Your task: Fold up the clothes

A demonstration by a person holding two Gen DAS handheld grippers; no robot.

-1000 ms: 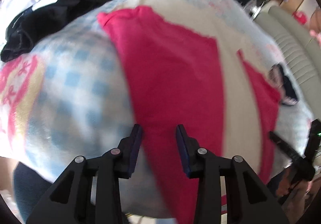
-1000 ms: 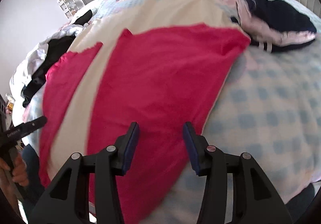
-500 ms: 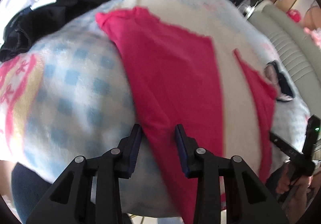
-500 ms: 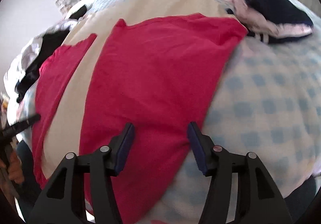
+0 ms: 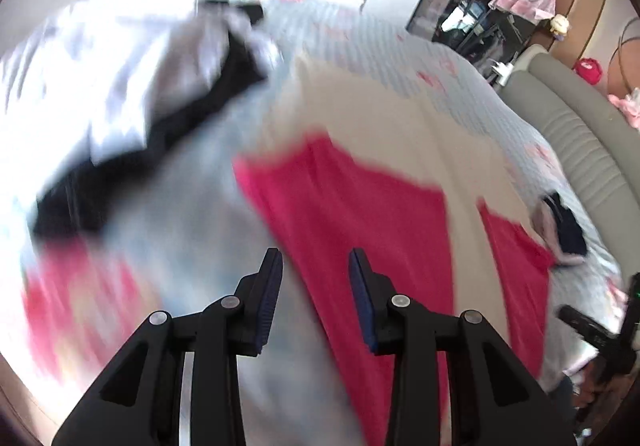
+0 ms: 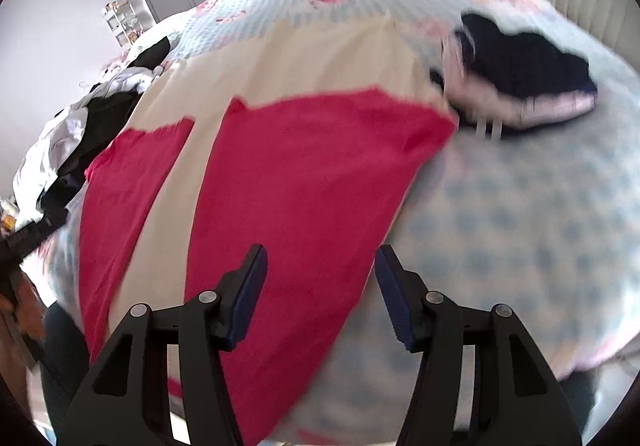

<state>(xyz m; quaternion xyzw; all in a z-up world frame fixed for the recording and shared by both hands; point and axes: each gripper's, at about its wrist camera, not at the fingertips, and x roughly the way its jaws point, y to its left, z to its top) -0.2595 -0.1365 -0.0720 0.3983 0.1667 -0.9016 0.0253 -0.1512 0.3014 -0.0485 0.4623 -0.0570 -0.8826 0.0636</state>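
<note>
On the checked blue bedspread [image 6: 520, 214], your left tongs [image 5: 316, 278] and right tongs [image 6: 320, 278] gape empty above the red-and-cream cloth garment [image 6: 304, 174]; seemingly light and limp, so pinch its near hem.

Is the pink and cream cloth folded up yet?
No, spread out. The pink and cream cloth lies flat across the bed, with no layers doubled over.

Two grippers are counted, left [image 5: 315, 266] and right [image 6: 320, 264]. One red-and-cream garment [image 6: 304, 174], one folded dark garment [image 6: 524, 66], one heap of clothes [image 5: 132, 86] and one blanket [image 6: 520, 230] are shown.
</note>
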